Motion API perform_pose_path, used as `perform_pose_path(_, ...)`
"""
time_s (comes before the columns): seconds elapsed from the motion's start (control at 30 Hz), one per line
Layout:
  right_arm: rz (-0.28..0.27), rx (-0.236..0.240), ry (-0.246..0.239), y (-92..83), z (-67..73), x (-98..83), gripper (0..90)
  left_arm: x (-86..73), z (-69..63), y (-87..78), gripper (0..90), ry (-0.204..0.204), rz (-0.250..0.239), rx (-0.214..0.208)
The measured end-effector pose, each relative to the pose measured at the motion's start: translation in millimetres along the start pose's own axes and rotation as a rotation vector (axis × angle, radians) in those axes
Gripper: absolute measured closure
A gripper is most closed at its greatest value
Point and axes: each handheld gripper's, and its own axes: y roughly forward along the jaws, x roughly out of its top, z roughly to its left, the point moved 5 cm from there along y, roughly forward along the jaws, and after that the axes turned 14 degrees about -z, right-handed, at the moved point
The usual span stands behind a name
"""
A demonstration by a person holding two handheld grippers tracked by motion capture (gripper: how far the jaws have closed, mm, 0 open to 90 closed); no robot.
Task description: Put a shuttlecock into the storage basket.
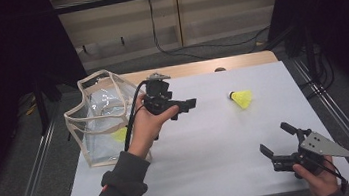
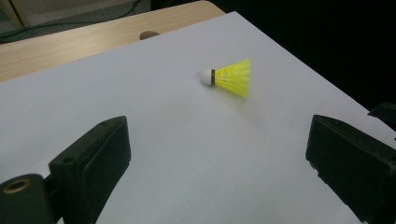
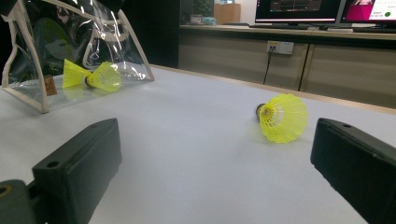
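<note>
High view: left gripper point(image 1: 184, 108) raised over table point(image 1: 203, 145), jaws apart, empty; right gripper point(image 1: 279, 140) at near right corner, jaws spread, empty; yellow shuttlecock point(image 1: 241, 98) lying between them, well apart from both; clear bag point(image 1: 95, 119) at left edge.
Left gripper view: shuttlecock point(image 2: 229, 77) on its side ahead of wide jaws (white cork leftward).
Right gripper view: shuttlecock point(image 3: 281, 116) ahead; more shuttlecocks point(image 3: 91, 77) inside bag point(image 3: 28, 56)
</note>
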Motion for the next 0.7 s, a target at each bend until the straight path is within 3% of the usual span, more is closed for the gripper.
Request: perform_pose_path(0.7, 0.000, -0.002, 0.003, -1.3, -0.9, 0.1, 1.7, -26.9, -15.5, 38.2, 6.3, 0.022, 0.023, -0.022)
